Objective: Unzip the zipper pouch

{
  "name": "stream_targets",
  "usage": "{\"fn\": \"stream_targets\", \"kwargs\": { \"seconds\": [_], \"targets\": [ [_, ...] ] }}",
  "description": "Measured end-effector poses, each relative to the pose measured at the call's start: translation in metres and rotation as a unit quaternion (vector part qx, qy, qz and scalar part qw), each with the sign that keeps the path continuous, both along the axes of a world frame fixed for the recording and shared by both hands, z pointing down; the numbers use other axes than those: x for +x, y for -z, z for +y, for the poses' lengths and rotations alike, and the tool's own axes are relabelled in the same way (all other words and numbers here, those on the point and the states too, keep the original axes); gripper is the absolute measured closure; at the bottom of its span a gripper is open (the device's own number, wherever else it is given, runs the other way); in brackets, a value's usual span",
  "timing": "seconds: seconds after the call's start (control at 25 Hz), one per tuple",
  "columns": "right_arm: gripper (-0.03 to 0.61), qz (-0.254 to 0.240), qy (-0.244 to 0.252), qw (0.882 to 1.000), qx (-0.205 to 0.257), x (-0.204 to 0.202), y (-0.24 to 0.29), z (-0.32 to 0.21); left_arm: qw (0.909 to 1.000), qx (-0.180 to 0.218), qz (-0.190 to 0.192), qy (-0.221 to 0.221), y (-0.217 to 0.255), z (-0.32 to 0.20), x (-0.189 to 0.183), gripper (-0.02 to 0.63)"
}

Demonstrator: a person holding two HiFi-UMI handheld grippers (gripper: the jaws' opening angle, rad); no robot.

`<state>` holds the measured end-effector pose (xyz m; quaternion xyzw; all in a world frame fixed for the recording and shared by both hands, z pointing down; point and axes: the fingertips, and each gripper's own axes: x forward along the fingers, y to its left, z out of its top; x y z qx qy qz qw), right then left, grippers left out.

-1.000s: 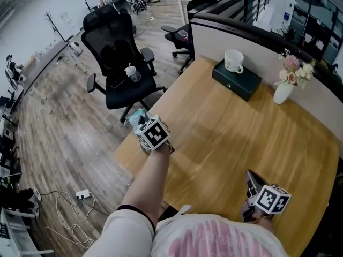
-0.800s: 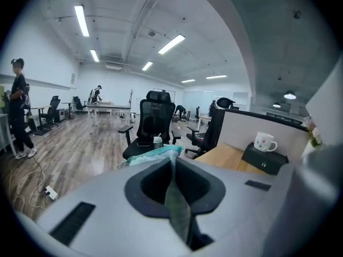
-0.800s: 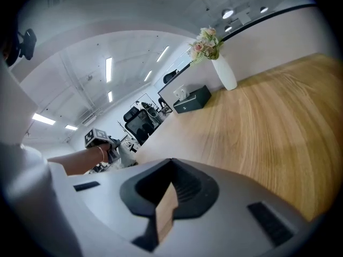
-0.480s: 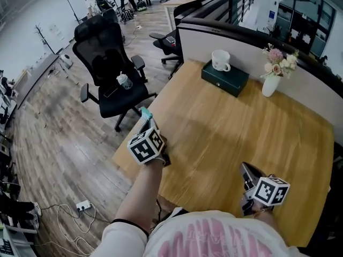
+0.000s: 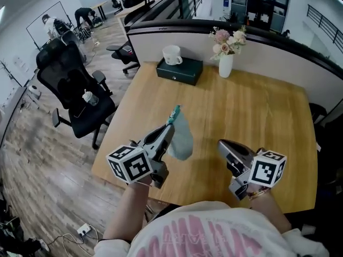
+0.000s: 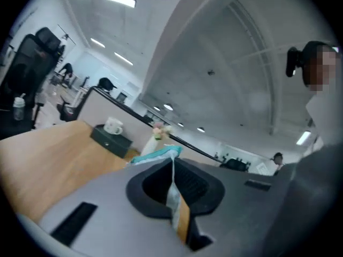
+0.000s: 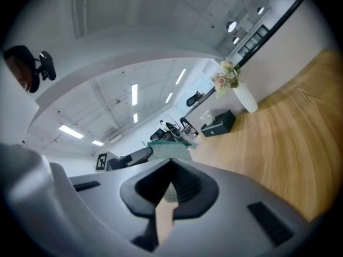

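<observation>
We've got the left gripper [image 5: 168, 130] clamped on the pouch [image 5: 182, 139], held up over the table's [image 5: 262, 106] near edge w/ its long axis pointing away, zip end [image 5: 174, 113] far; right gripper [image 5: 223, 144], shut & empty, hovers further right along that edge.

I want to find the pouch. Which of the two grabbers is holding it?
The left gripper: its jaws pinch the edge of the pale zipper pouch. The right gripper is shut on nothing and sits apart from the pouch.

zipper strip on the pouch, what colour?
The zipper strip is teal, on a pale grey-blue pouch; the head view shows it best.
</observation>
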<state>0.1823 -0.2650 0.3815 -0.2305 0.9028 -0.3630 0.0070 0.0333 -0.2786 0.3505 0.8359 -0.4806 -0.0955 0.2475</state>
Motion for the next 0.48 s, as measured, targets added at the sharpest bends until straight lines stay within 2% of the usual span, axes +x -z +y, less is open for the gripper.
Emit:
{"fn": "stream_targets", "kwargs": {
  "seconds": [0.08,0.2,0.36,0.48],
  "targets": [
    [0.575,-0.004,0.017,0.999,0.044,0.004,0.024,0.006,0.9975,0.015,-0.012,-0.068,0.011,0.011,0.041,0.604],
    [0.464,-0.017,0.032,0.995,0.09,0.012,0.053,0.013,0.9885,0.027,-0.038,-0.144,0.021,0.024,0.088,0.606],
    [0.435,-0.04,0.043,0.991,0.121,0.019,0.077,0.022,0.975,0.053,-0.061,-0.207,0.031,0.042,0.128,0.606],
    [0.423,-0.032,0.044,0.989,0.14,0.024,0.083,0.025,0.9651,0.067,-0.08,-0.24,0.035,0.054,0.146,0.606]
  ]
}}
